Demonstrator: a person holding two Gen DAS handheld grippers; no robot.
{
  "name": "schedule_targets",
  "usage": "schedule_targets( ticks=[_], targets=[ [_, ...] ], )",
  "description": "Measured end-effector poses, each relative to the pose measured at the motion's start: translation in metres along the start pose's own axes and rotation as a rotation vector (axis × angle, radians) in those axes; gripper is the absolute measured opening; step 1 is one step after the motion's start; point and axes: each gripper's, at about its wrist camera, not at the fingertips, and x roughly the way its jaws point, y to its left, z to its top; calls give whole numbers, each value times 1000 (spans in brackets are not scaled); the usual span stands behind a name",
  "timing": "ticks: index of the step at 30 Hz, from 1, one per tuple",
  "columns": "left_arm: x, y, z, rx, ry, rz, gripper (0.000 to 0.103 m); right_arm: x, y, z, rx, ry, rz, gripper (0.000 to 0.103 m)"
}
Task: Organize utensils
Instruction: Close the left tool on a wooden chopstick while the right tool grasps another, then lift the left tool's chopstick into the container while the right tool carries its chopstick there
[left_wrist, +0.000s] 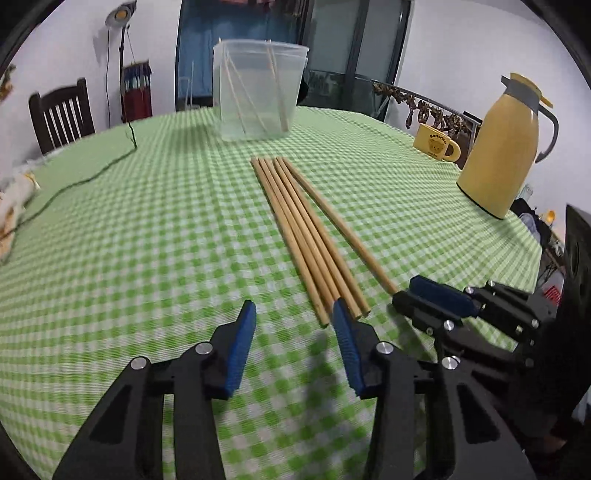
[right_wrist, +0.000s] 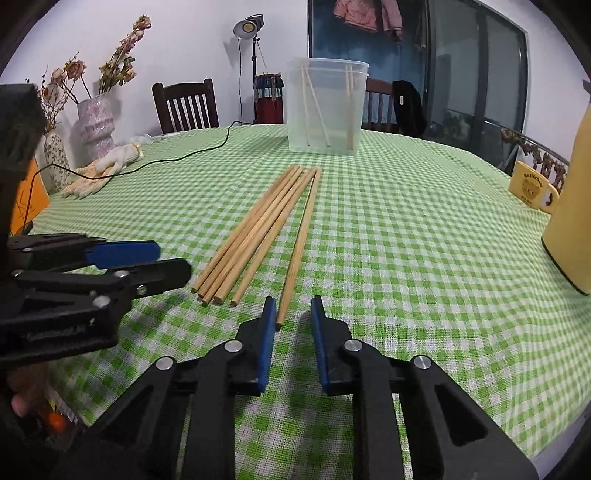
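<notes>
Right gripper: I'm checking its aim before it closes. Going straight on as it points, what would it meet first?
Probably the lone chopstick: its near end lies between the right gripper fingertips, by the left pad. Further along stands the clear container.

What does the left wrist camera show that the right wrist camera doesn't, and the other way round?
Only the left wrist view shows the whole yellow jug with its lid and handle. Only the right wrist view shows the flower vases and the white gloves. Both show the clear tub, the chopsticks on the table, the yellow mug, the black cable and the checked tablecloth.
</notes>
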Motion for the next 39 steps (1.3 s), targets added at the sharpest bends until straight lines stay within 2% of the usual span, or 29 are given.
schedule_targets(
  ticks=[5, 6, 7, 11, 16, 17, 18, 20, 24, 29, 33, 39],
  targets=[
    [13, -13, 3, 57, 22, 71, 36, -1, -1, -1, -12, -10, 7, 19],
    [14, -14, 3, 57, 24, 66, 30, -1, -1, -1, -14, -11, 8, 19],
    [15, -15, 4, 55, 29, 62, 29, -1, -2, -1, -16, -11, 8, 19],
    [18, -21, 6, 72, 42, 80, 29, -1, 4, -2, -56, -22, -15, 19],
    [18, -26, 5, 77, 40, 87, 27, -2, 1, -3, -44, -28, -11, 19],
    [17, -28, 3, 86, 35, 97, 23, -2, 0, -4, -44, -30, -10, 13],
    [16, -29, 1, 100, 28, 109, 3, -3, -1, -5, -48, -32, -11, 8],
    [12, -29, -2, 112, 22, 108, 2, -3, 0, -5, -56, -35, -14, 5],
    [5, -19, -3, 72, 26, 100, 1, -6, -2, -4, -47, -38, -20, 5],
    [-25, -5, 3, 41, -36, 115, 0, -25, -10, 5, -50, -104, -47, 4],
    [-60, 2, 15, 12, -120, 104, 0, -47, -12, 20, -63, -185, -69, 4],
    [-106, 1, 26, 27, -221, 107, 0, -75, -16, 42, -50, -265, -65, 4]
  ],
)
